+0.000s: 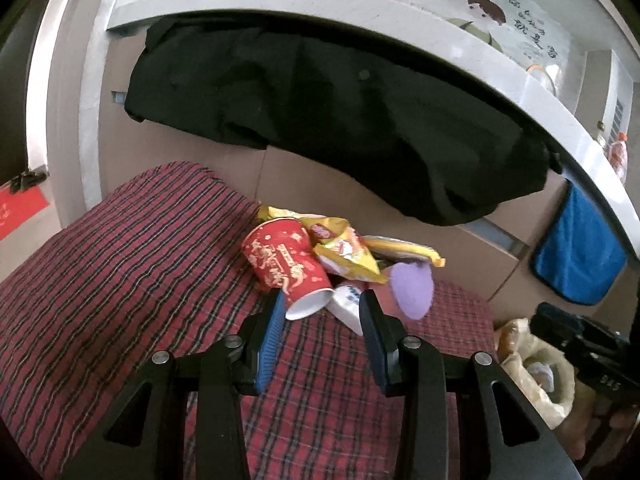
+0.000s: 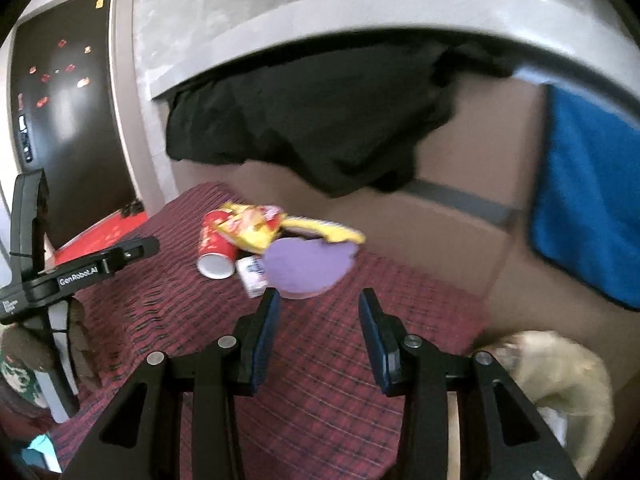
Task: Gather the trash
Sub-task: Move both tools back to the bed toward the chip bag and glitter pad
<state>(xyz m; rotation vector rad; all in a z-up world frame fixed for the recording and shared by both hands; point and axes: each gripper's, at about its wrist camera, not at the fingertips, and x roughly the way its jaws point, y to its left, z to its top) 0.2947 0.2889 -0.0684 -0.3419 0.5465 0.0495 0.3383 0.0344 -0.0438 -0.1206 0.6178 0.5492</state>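
Both grippers — left gripper (image 1: 322, 304), right gripper (image 2: 318, 300) — angle downward, jaws parted, empty.

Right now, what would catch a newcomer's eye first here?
A heap of bright trash on the red plaid cloth: a tipped red paper cup, crumpled yellow snack wrappers and a purple round lid. Above hangs a black garment, with a blue towel at right.

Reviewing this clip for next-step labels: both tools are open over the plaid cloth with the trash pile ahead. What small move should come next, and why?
Probably ease the left tool forward around the red paper cup: it lies tipped, nearest those open, empty fingers, with the bag waiting alongside.
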